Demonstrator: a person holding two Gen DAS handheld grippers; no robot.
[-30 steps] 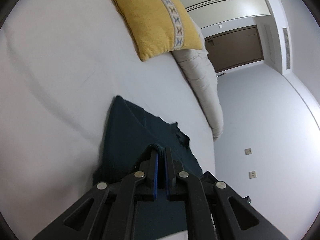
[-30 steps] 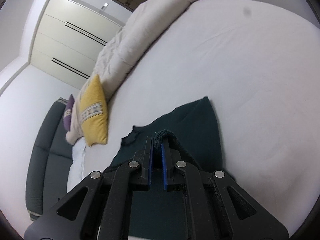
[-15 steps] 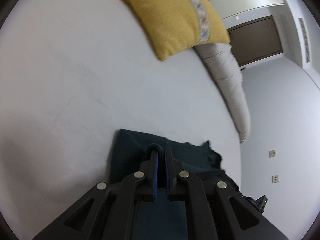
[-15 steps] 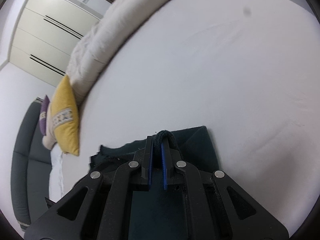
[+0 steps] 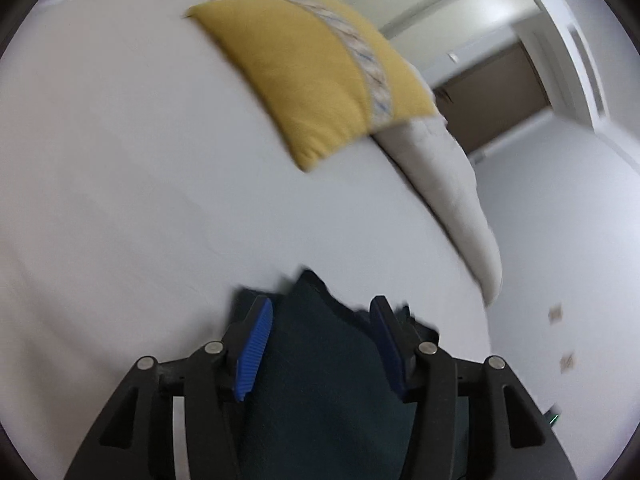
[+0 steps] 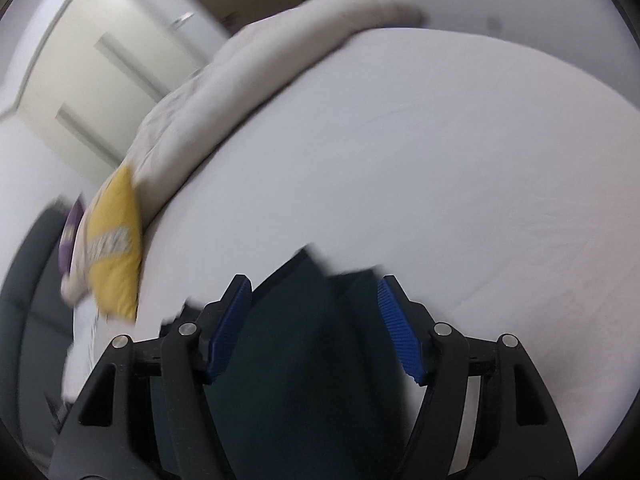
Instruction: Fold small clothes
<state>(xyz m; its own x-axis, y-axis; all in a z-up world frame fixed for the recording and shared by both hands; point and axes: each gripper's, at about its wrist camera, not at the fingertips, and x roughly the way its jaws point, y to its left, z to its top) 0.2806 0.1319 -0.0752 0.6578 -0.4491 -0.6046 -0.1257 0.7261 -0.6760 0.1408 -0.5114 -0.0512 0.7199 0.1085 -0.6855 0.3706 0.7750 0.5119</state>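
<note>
Left gripper (image 5: 320, 312): fingers spread wide, blue ribbed pads (image 5: 254, 350) clear of the cloth on either side. Nothing is pinched.

Right gripper (image 6: 316, 296): fingers likewise spread, with a blue pad (image 6: 398, 330) on each side and a gap to the fabric between them.

The dark teal garment (image 5: 320, 380) lies on the white bed sheet (image 5: 120, 180) directly under and between both sets of fingers, at the near edge of the bed. In both wrist views its long axis runs away from the camera, along the fingers, ending in a raised, pointed fold at the far end (image 6: 310, 256). Motion blur softens its outline, so whether that peak rests on the sheet or stands slightly off it cannot be told. In the left view, a ragged dark edge of the garment shows just right of the right finger.

Beyond the garment the sheet is broad and flat, with only faint creases, to the far side and to the right in the right wrist view.

Far side: a yellow cushion (image 5: 320, 76) with a patterned band lies on the sheet, touching a rolled beige duvet (image 5: 444, 184) that runs along the bed's far edge. In the right view a purple cushion (image 6: 70, 236) sits behind the yellow one, with a dark grey sofa (image 6: 28, 288) at far left. Cream wardrobe doors (image 6: 100, 60) and a brown door (image 5: 500, 92) stand past the bed.
</note>
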